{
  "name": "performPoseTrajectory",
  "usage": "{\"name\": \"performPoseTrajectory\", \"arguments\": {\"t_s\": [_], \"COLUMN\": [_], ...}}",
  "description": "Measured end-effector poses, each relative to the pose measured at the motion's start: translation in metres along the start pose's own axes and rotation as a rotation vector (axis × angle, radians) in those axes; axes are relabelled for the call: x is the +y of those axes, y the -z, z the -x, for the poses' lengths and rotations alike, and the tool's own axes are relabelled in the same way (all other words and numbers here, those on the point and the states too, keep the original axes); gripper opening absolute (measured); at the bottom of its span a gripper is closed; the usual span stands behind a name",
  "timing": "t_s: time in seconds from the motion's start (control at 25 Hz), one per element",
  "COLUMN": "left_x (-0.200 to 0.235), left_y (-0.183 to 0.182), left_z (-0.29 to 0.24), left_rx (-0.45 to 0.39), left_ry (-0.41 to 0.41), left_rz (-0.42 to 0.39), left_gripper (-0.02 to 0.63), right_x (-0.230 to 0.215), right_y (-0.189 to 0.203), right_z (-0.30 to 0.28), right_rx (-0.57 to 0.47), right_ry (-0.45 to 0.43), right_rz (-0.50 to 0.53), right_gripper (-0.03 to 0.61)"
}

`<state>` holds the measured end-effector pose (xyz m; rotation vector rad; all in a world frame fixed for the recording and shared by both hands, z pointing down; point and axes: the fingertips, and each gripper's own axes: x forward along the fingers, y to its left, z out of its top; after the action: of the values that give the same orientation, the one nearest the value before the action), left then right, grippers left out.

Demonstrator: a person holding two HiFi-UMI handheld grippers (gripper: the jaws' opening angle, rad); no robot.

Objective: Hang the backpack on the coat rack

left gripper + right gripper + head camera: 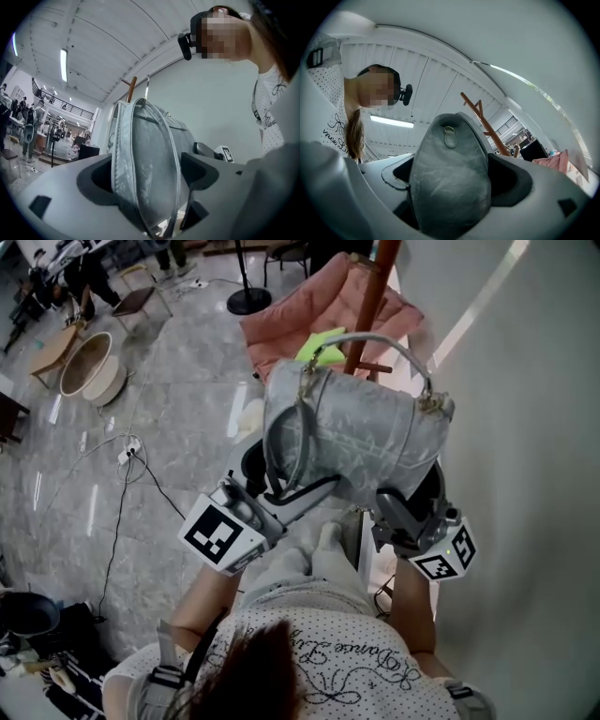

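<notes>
Left claw (150, 171) and right claw (450, 180) each clamped an end of the soft backpack (361, 432); its top handle (375, 337) seemed best for the coat rack (370, 287).

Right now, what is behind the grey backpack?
A brown coat rack and pink cloth show behind the backpack. The backpack hides the rack's lower part.

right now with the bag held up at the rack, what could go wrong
The handle sits by the coat rack, but I can't tell it's over a peg; letting go could drop the backpack. The left gripper and right gripper pinch only its ends, so it might slip.
</notes>
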<state>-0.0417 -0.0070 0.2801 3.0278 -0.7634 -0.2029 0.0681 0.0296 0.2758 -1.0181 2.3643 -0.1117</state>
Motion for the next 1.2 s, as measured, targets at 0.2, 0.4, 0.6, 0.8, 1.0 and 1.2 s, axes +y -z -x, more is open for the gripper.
{"name": "performPoseTrajectory", "arguments": {"t_s": [0.2, 0.4, 0.6, 0.8, 1.0, 1.2], "left_x": [0.027, 0.039, 0.047, 0.058, 0.085, 0.116], "left_y": [0.006, -0.003, -0.009, -0.011, -0.008, -0.01], "left_z": [-0.035, -0.073, -0.095, -0.112, -0.121, -0.129], "left_rx": [-0.012, -0.044, -0.07, -0.073, -0.064, -0.061], "left_ry": [-0.05, -0.104, -0.151, -0.181, -0.159, -0.11], "left_rz": [-0.01, -0.021, -0.049, -0.047, -0.05, -0.053], "left_gripper": [0.396, 0.396, 0.396, 0.397, 0.396, 0.396], "right_x": [-0.046, -0.082, -0.107, -0.127, -0.143, -0.156], "right_y": [-0.002, -0.026, -0.038, -0.044, -0.035, -0.027], "right_z": [-0.021, -0.036, -0.047, -0.058, -0.076, -0.099], "right_rx": [0.011, 0.028, 0.035, 0.047, 0.035, 0.013], "right_ry": [-0.052, -0.106, -0.156, -0.175, -0.153, -0.115], "right_rz": [-0.003, 0.006, -0.006, -0.021, -0.023, -0.01], "right_gripper": [0.454, 0.454, 0.454, 0.454, 0.454, 0.454]}}
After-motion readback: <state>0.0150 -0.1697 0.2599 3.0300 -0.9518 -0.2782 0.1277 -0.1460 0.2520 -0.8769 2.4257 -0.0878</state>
